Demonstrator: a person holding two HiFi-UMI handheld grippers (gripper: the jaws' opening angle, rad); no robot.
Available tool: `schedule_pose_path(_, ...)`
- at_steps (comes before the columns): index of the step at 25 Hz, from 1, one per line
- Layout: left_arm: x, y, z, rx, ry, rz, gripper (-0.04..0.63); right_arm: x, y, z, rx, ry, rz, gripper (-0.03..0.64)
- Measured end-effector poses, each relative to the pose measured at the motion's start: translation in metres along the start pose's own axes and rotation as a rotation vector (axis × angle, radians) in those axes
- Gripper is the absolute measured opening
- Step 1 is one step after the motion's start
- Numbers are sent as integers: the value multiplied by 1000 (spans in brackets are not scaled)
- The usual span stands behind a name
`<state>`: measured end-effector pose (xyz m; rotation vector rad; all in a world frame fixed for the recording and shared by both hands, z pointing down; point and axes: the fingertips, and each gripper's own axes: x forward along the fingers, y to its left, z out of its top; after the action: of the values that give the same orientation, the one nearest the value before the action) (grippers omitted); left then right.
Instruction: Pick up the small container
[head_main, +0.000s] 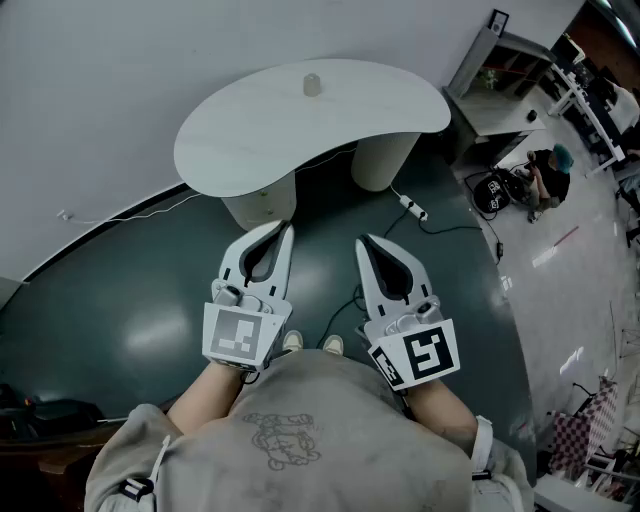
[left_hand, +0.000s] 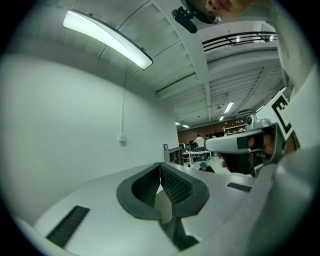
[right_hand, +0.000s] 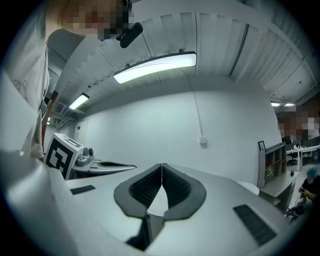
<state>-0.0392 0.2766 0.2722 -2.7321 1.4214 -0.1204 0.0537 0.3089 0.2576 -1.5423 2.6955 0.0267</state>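
Observation:
The small container (head_main: 312, 84), a pale little cylinder, stands upright near the far edge of a white kidney-shaped table (head_main: 250, 140) in the head view. Both grippers are held level in front of my chest, well short of the table. My left gripper (head_main: 288, 229) is shut with its tips touching and nothing between them, and it looks the same in its own view (left_hand: 160, 166). My right gripper (head_main: 362, 241) is shut and empty too (right_hand: 162, 165). Neither gripper view shows the container.
Two pale pedestals (head_main: 258, 205) carry the table over a dark green floor. A cable with a power strip (head_main: 414, 209) lies on the floor to the right. A shelf unit (head_main: 500, 90) and a crouching person (head_main: 548, 172) are at the far right. A white wall runs behind the table.

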Motion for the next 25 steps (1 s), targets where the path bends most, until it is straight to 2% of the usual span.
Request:
schedule_pose_path(17, 11, -20, 0, 7, 12, -3, 17, -11, -16, -1, 1, -1, 18, 29)
schedule_pose_path(25, 21, -33, -1, 15, 25, 22, 17, -18, -34, -3, 7, -6, 33, 29)
